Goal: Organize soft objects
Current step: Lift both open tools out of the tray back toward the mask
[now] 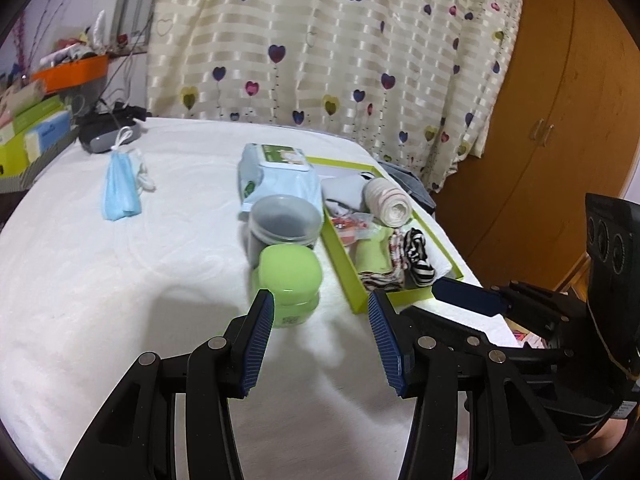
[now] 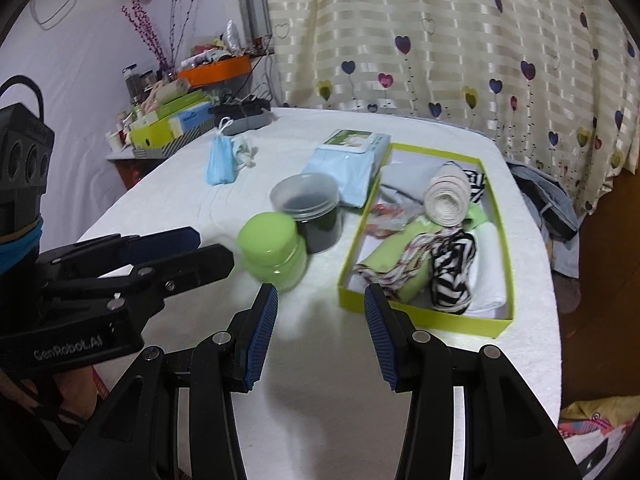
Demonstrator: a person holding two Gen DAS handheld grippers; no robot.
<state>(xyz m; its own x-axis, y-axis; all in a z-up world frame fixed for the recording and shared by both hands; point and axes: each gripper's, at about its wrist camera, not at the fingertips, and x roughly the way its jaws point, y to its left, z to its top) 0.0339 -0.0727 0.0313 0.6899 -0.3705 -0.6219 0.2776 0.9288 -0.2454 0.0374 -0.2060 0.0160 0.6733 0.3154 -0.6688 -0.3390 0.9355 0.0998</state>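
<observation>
A lime-green shallow box (image 1: pixel 348 280) (image 2: pixel 505 240) on the white table holds soft items: a rolled cream cloth (image 1: pixel 387 200) (image 2: pixel 446 196), a black-and-white striped piece (image 1: pixel 418 254) (image 2: pixel 452 272) and a green folded cloth (image 2: pixel 394 260). A blue face mask (image 1: pixel 120 188) (image 2: pixel 220 162) lies at the far left. A pack of wipes (image 1: pixel 280 176) (image 2: pixel 348 164) lies beside the box. My left gripper (image 1: pixel 322 344) stands open over bare table, just short of a green-lidded jar (image 1: pixel 290 284) (image 2: pixel 272 252). My right gripper (image 2: pixel 320 338) is open too, near the box's front corner.
A clear jar with dark contents (image 1: pixel 284 224) (image 2: pixel 310 210) stands behind the green jar. A grey device with cables (image 1: pixel 104 132) (image 2: pixel 248 118) sits at the table's far edge. Boxes and an orange tray (image 2: pixel 218 70) crowd a side shelf. A heart-print curtain (image 1: pixel 340 48) hangs behind.
</observation>
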